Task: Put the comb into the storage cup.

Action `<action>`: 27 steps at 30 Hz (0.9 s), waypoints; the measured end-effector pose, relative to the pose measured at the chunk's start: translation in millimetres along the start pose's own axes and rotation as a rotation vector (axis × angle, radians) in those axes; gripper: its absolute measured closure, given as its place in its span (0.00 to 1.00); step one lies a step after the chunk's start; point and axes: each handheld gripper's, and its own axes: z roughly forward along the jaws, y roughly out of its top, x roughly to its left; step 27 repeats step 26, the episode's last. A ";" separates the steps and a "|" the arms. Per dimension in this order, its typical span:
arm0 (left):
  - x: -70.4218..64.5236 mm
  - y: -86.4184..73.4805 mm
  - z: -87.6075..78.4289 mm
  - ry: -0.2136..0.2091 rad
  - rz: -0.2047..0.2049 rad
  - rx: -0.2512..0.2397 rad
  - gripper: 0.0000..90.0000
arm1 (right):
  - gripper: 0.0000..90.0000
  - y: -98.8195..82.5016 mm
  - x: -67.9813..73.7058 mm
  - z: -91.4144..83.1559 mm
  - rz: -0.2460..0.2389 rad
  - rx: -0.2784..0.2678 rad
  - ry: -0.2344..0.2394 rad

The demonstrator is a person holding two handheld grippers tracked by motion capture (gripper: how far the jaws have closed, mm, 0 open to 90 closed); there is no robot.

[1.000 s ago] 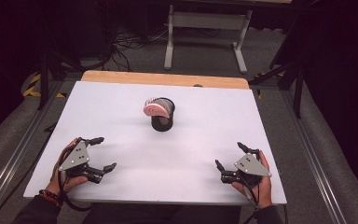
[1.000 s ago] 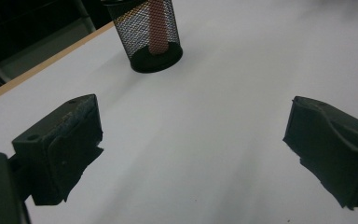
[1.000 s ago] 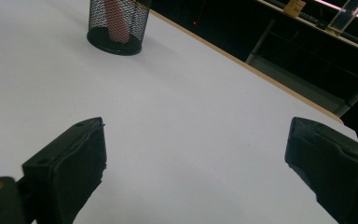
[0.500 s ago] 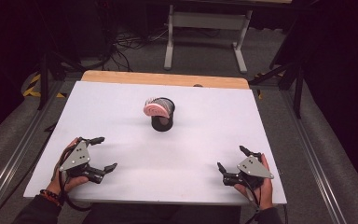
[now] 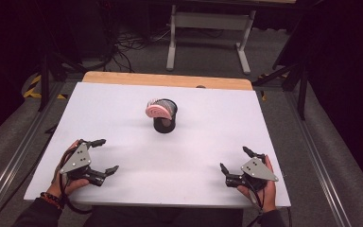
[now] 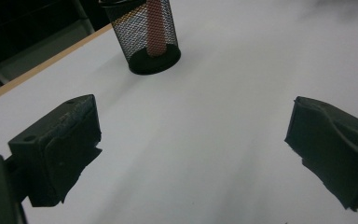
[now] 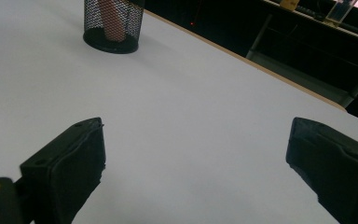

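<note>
A black mesh cup (image 5: pixel 164 118) stands upright near the middle of the white table (image 5: pixel 123 104), with a pink brush (image 5: pixel 155 110) sticking out of its top. The same mesh cup (image 6: pixel 145 35) shows at the top of the left gripper view, and the mesh cup (image 7: pixel 113 25) sits top left in the right gripper view. My left gripper (image 5: pixel 105 155) rests at the front left, open and empty. My right gripper (image 5: pixel 235 159) rests at the front right, open too, with nothing between its jaws.
A wooden strip (image 5: pixel 165 80) runs along the table's far edge. A white metal frame (image 5: pixel 208 28) stands on the floor beyond it, with cables nearby. Metal rails (image 5: pixel 14 156) flank the table on both sides.
My right gripper has drifted slightly toward the front right corner. The left gripper and the cup have stayed put.
</note>
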 end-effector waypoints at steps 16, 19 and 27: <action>-2.0 -0.4 -4.0 0.021 0.002 0.004 0.04 | 0.06 1.8 1.5 5.0 -0.002 -0.009 0.007; -1.4 -1.6 -5.5 0.026 -0.004 0.008 0.04 | 0.06 3.0 1.5 6.1 0.000 -0.017 0.015; -2.8 -0.2 -5.0 0.024 -0.008 0.004 0.04 | 0.06 4.7 3.5 3.9 -0.004 -0.041 0.003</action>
